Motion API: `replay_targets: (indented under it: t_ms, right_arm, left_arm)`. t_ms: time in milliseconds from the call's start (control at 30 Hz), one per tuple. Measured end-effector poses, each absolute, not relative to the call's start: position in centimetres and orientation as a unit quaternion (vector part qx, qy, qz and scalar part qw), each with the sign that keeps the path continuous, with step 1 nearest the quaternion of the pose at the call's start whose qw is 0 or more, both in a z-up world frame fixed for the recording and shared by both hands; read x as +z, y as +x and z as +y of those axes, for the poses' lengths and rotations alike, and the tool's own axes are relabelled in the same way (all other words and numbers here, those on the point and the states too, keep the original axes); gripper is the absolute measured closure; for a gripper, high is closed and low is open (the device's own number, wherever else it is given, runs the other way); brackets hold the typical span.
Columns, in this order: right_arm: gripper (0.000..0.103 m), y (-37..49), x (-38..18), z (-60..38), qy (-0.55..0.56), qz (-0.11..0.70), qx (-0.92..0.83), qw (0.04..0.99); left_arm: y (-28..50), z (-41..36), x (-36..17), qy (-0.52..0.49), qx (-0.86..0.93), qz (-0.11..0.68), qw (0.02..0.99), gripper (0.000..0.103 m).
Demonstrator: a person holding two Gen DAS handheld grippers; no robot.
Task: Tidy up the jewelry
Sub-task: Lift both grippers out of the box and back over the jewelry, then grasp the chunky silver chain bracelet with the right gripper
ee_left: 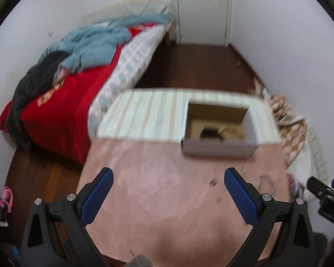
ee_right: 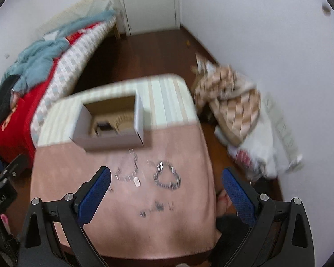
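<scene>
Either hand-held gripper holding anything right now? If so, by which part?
Nothing held. The left hand-held gripper and the right hand-held gripper are both open and empty above the pink cloth; the bracelet lies loose.

Only partial letters "DA" on the other claw's black body (ee_left: 330, 209), nothing else legible

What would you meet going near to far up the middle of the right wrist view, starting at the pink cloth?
Dark chain → small ring → open box → striped cloth → wooden floor → door.
</scene>
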State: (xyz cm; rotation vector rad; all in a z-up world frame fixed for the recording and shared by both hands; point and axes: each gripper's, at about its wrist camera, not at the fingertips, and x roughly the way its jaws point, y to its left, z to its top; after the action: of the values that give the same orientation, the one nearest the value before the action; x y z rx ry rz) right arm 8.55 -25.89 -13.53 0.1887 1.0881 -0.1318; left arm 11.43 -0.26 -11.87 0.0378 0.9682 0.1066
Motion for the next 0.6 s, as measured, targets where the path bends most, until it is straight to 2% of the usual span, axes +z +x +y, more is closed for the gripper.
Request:
replay_targets:
  t_ms: [67, 133, 200, 500, 567, 600]
  right_arm:
    - [0.006, 8.3, -16.8, -27.1, 0.113, 0.538, -0.063, 0.833]
    - [0.019, 8.5, -20.0, -28.1, 0.122, 0.557, -0.069, 0.818]
    - [0.026, 8.9, -22.3, -28.8, 0.126, 0.568, -0.075, 0.81]
    - [0.042, 13.4, -27.5, -28.5, 0.09, 0.576, -0.079, 0.809]
    - [0.049, 14.4, -28.1, -28.1, 0.078, 0.58, -0.076, 0.807]
    - [0.057, 14.6, -28.4, -28.0, 0.077, 0.583, -0.073, 0.805]
  left_arm:
    - [11.5, -0.2, -14.3, 0.024, 0.059, 0.486, 0.872, 0.001]
    - [11.7, -0.3, -16.6, 0.028, 0.064, 0.506, 0.86, 0.001]
    - [12.2, -0.5, -18.6, 0.031, 0.069, 0.523, 0.849, 0.001]
    - [15.1, -2.5, -21.9, 0.035, 0.055, 0.555, 0.829, 0.001]
    - [15.9, -3.2, -22.2, 0.033, 0.041, 0.558, 0.828, 0.001]
    - [16.2, -3.4, -22.3, 0.033, 0.035, 0.56, 0.827, 0.001]
